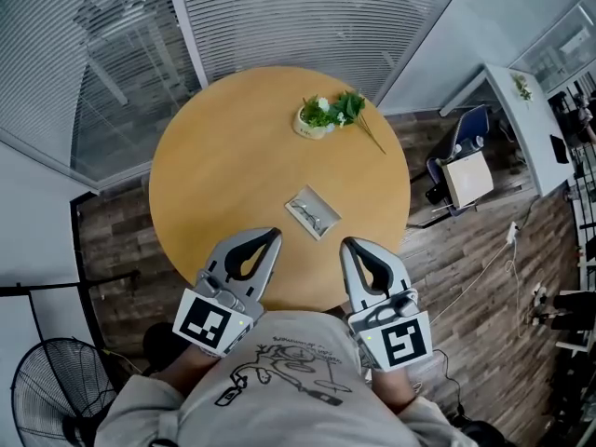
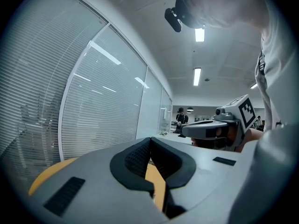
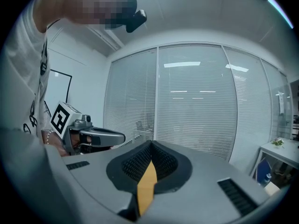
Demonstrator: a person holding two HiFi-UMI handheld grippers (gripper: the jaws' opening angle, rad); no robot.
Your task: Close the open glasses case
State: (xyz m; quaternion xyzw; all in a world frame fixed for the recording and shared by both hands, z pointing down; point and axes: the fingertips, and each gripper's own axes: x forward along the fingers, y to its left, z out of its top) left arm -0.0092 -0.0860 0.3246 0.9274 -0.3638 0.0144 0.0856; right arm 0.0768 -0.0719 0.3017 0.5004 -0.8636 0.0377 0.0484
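Note:
The open glasses case (image 1: 312,212) lies flat near the middle of the round wooden table (image 1: 214,166), pale grey with dark glasses lying in it. Both grippers hover over the table's near edge, just short of the case. My left gripper (image 1: 274,236) is to the case's lower left, jaws shut with nothing between them. My right gripper (image 1: 346,244) is to its lower right, also shut and empty. In the left gripper view the jaws (image 2: 150,139) meet at the tips, as they do in the right gripper view (image 3: 151,143). Neither gripper view shows the case.
A small pot of white flowers and greenery (image 1: 328,113) stands at the table's far side. A chair (image 1: 463,170) and a white desk (image 1: 526,110) are to the right, a floor fan (image 1: 47,389) at lower left. Glass walls with blinds run behind the table.

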